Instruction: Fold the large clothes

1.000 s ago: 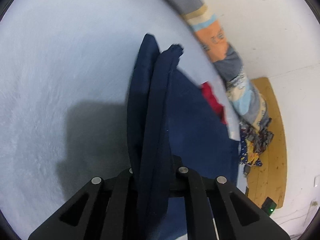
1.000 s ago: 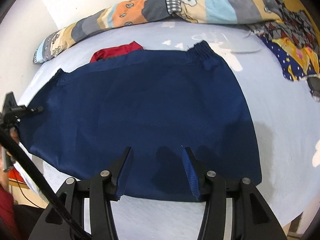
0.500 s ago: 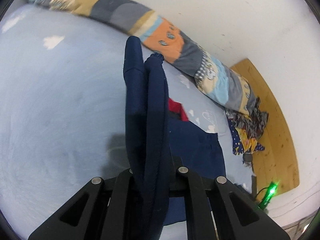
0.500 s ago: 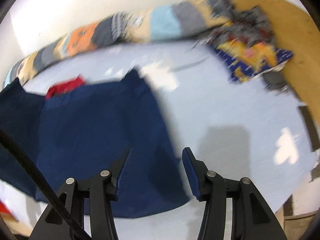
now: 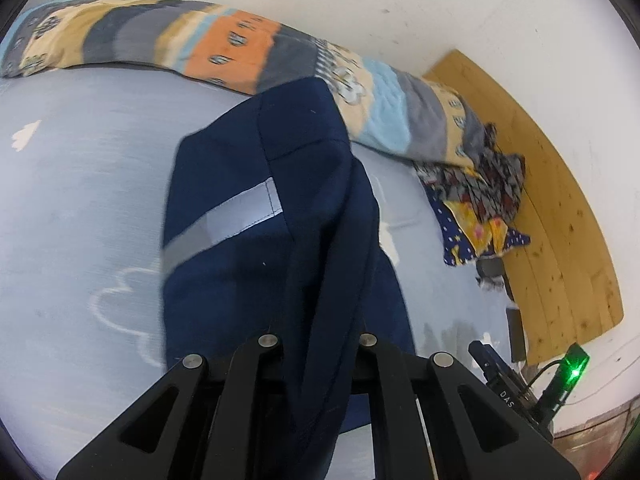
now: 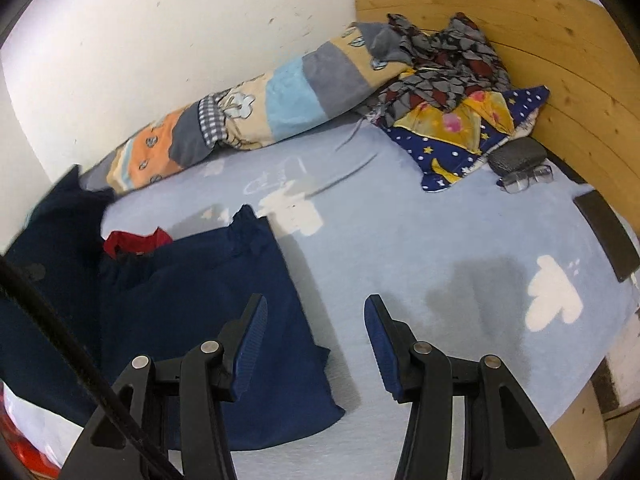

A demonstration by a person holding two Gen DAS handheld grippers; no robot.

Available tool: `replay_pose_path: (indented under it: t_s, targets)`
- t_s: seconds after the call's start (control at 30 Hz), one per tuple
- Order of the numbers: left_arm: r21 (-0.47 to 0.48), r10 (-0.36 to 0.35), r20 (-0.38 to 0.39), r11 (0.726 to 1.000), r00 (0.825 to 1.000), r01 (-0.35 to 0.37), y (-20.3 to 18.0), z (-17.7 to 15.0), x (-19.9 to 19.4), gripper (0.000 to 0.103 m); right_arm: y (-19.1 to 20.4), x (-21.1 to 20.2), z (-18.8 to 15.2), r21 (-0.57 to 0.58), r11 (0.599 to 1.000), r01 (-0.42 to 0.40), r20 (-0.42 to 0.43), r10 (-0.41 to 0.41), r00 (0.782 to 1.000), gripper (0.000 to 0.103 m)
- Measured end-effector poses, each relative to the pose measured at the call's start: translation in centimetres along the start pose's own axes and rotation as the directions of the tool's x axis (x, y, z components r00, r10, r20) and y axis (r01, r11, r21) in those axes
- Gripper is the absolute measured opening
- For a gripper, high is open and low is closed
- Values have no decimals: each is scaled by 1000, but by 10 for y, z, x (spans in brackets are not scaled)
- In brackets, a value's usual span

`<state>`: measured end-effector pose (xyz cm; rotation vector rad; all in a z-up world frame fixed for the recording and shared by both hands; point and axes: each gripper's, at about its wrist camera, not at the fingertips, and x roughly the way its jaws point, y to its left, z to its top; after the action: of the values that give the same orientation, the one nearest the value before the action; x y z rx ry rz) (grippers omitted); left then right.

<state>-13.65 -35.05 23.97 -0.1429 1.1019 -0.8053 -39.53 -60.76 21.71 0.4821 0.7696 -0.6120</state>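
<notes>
A large navy garment [image 6: 192, 304] lies on the pale blue bed sheet [image 6: 400, 240], its left part lifted. My left gripper [image 5: 320, 344] is shut on a bunched navy edge of it [image 5: 332, 280] and holds it up above the bed; a grey reflective stripe [image 5: 224, 220] shows on the hanging cloth. My right gripper [image 6: 316, 332] is open and empty, above the garment's right edge, its blue pads [image 6: 252, 336] apart. A red cloth [image 6: 136, 240] peeks out at the garment's far side.
A striped rolled quilt [image 6: 256, 108] lies along the white wall. A pile of patterned clothes [image 6: 460, 92] sits by the wooden headboard [image 6: 560, 48]. Glasses [image 6: 528, 178] and a dark case [image 6: 516, 154] lie beside it. A dark flat device [image 6: 608, 236] rests at the bed's right edge.
My left gripper has lifted the navy edge and swung it right over the garment, exposing the reflective stripe. My right gripper has swung right toward the garment's right edge, still open.
</notes>
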Motion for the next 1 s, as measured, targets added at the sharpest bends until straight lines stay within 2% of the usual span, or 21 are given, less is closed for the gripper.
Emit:
replay_pose_path:
  t_s: [0.13, 0.27, 0.4, 0.53, 0.63, 0.77, 0.83, 0.93, 1.0]
  targets:
    - [46, -16, -30, 999, 999, 18, -43, -4, 35, 8, -20, -10, 3, 52, 999, -14, 16, 13, 1000, 54]
    - [109, 15, -79, 994, 997, -6, -86, -15, 90, 8, -39, -17, 5, 98, 995, -22, 29, 19, 999, 54]
    - [140, 59, -161, 990, 985, -37, -111, -51, 156, 8, -51, -21, 6, 127, 991, -30, 36, 25, 999, 54]
    - [159, 77, -212, 986, 974, -43, -120, -87, 195, 8, -54, -22, 7, 127, 992, -27, 44, 22, 999, 54]
    - [201, 116, -184, 976, 976, -78, -125, -95, 201, 8, -53, -24, 7, 129, 991, -27, 46, 21, 999, 54]
    - [143, 99, -175, 987, 980, -75, -122, -87, 202, 8, -55, -25, 9, 141, 990, -24, 53, 17, 998, 54]
    - [152, 124, -175, 983, 977, -98, -117, -86, 210, 11, -53, -22, 9, 133, 991, -20, 46, 14, 999, 54]
    - [119, 124, -118, 987, 985, -110, -102, -86, 206, 11, -50, -18, 8, 119, 993, -26, 33, 22, 999, 54]
    - [119, 170, -59, 979, 984, -163, -97, -84, 202, 13, -49, -19, 8, 111, 994, -16, 39, 11, 999, 54]
